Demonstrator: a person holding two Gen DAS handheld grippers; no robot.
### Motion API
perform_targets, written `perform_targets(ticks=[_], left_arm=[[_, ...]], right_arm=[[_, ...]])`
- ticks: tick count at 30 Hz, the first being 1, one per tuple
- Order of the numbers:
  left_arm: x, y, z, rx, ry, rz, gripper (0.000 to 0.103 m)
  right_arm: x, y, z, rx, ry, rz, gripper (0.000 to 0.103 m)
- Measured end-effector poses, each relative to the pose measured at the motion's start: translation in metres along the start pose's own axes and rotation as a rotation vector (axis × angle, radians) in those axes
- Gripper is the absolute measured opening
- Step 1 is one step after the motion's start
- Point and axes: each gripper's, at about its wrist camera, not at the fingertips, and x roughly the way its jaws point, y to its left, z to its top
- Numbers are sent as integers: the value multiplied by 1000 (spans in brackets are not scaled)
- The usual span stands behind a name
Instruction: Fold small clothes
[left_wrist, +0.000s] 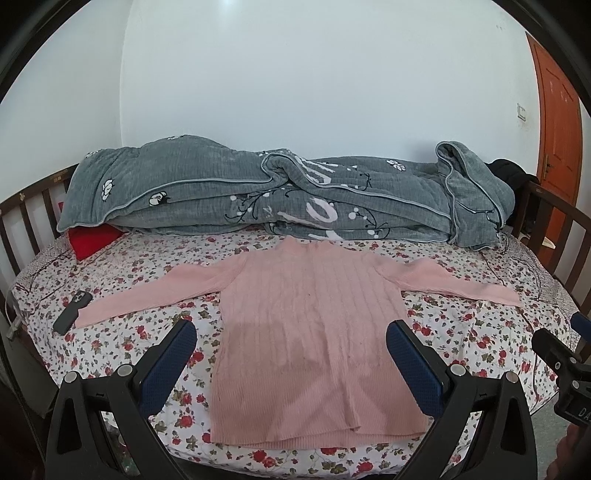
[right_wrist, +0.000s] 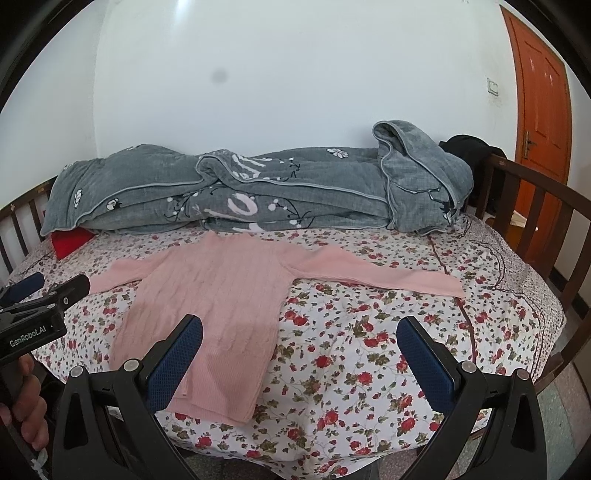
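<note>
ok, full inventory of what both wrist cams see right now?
sweater: 1, pink ribbed knit, spread flat on the bed, sleeves out to both sides
bedsheet: 1, white with red flowers, covers the bed
quilt: 1, grey with white flowers, bunched along the wall side
red cloth: 1, red, under the quilt's left end
phone: 1, dark, by the left sleeve cuff
bed rail: dark wood, both ends
dark clothing: 1, black, on the right rail
door: 1, orange-brown, far right
left gripper: black, blue pads, open, empty
right gripper: same, open, empty
</note>
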Motion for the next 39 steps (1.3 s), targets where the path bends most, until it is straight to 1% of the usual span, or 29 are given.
perform_targets(ticks=[2, 5, 9, 14, 17, 20, 23, 25, 27, 32, 33, 34, 37, 39], left_arm=[[5, 3, -2, -7, 0, -7, 103], [15, 10, -10, -22, -9, -50, 103], [40, 25, -27, -51, 14, -45, 103], [80, 58, -50, -95, 55, -36, 103], [102, 87, -61, -124, 90, -33, 103], [121, 126, -65, -170, 112, -16, 103], [141, 173, -66, -239, 145, 9, 103], [153, 212, -67, -306, 154, 35, 98], [163, 247, -67, -364, 157, 63, 95], [187, 326, -69, -535, 139, 86, 91], [192, 342, -70, -579, 131, 86, 87], [199, 359, -73, -628, 126, 73, 81], [220, 394, -84, -743, 156, 48, 69], [228, 409, -90, -790, 152, 33, 64]], right_arm=[[4, 3, -1, -9, 2, 0, 103], [12, 9, -4, -35, -6, 1, 103], [29, 21, -12, -74, -13, 0, 103], [71, 37, -24, -105, 47, 3, 103], [96, 48, -34, -126, 83, 5, 103], [116, 59, -43, -165, 114, -22, 103], [135, 69, -48, -183, 138, -23, 103], [143, 73, -49, -177, 156, -1, 103], [151, 78, -51, -175, 165, 33, 103], [165, 86, -53, -153, 166, 42, 103], [168, 85, -54, -138, 172, 49, 103], [170, 85, -54, -128, 177, 53, 103], [177, 81, -55, -78, 193, 77, 103], [181, 80, -56, -52, 194, 81, 103]])
